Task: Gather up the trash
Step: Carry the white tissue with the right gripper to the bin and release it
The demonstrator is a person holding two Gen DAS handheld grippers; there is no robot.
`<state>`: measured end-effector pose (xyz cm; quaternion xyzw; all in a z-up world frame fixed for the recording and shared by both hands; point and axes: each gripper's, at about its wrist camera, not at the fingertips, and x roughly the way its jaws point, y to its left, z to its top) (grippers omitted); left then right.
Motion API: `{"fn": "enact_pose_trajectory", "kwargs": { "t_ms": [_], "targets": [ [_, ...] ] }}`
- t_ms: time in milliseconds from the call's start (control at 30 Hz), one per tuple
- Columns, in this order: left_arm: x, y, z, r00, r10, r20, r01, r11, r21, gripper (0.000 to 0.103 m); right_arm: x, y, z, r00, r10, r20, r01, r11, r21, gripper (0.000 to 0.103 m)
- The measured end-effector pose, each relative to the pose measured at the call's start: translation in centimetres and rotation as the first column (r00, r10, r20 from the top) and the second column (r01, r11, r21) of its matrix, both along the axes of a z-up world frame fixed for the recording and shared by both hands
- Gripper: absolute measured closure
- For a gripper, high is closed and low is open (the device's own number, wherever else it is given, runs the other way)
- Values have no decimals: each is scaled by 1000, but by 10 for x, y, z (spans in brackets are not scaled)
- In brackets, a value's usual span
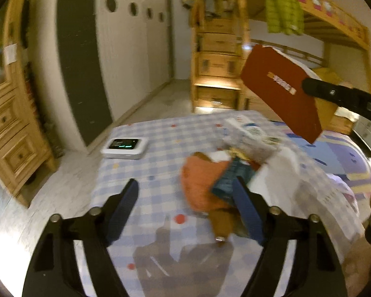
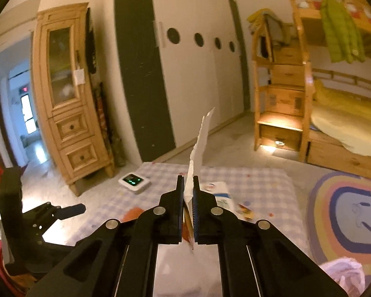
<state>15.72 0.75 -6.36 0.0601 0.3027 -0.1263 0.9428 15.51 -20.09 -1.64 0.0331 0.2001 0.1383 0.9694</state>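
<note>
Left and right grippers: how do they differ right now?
The left gripper is open, its jaws wide above the trash pile and gripping nothing; the right gripper is shut on a red card. The left sits low over the checked cloth; the right holds its card up off it. Both are black.

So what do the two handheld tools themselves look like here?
Both are matte black scissor-style linkages with silver pivot pins. The left tool carries long blue finger pads; the right tool has ribbed dark pads. No cables or sleeves are visible.
</note>
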Motion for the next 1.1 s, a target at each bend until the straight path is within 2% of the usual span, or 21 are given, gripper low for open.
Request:
{"fn": "enact_pose_trajectory", "kwargs": {
  "t_ms": [67, 167, 400, 600, 700, 800, 833, 900, 1000, 1033, 1100],
  "targets": [
    [-5, -11, -3, 999, -49, -16, 49, 999, 3, 43, -7, -9, -4, 999, -37, -15, 36, 999, -14, 97],
    [-12, -28, -8, 994, -102, -33, 103, 994, 22, 49, -20, -18, -13, 996, -84, -43, 82, 996, -37, 97],
    [-20, -46, -25, 986, -125, -115, 125, 992, -5, 49, -43, -18, -33, 987, -128, -101, 119, 989, -88, 97],
    [-12, -56, -39, 973, -130, -188, 125, 991, -40, 51, -44, -24, -36, 985, -130, -110, 123, 990, -68, 97],
    [-4, -59, -44, 966, -125, -227, 112, 991, -70, 59, -45, -25, -37, 985, -131, -112, 124, 990, -66, 97],
    [-2, -59, -45, 961, -135, -241, 115, 989, -96, 82, -46, -28, -39, 985, -132, -108, 127, 990, -56, 97],
    [-4, -61, -42, 961, -148, -234, 127, 987, -102, 93, -47, -29, -38, 985, -134, -106, 129, 990, -54, 97],
    [-11, -64, -35, 969, -161, -188, 146, 985, -88, 98, -48, -31, -37, 985, -140, -99, 136, 990, -47, 97],
    [-30, -74, -16, 982, -185, -24, 185, 983, -9, 102, -51, -35, -33, 985, -158, -74, 156, 987, -36, 97],
    [-39, -78, -8, 979, -199, 54, 198, 980, 22, 102, -53, -37, -32, 984, -168, -61, 166, 986, -33, 97],
    [-59, -85, 8, 951, -235, 201, 225, 972, 72, 102, -58, -42, -27, 981, -191, -33, 190, 981, -23, 97]
  ]
}}
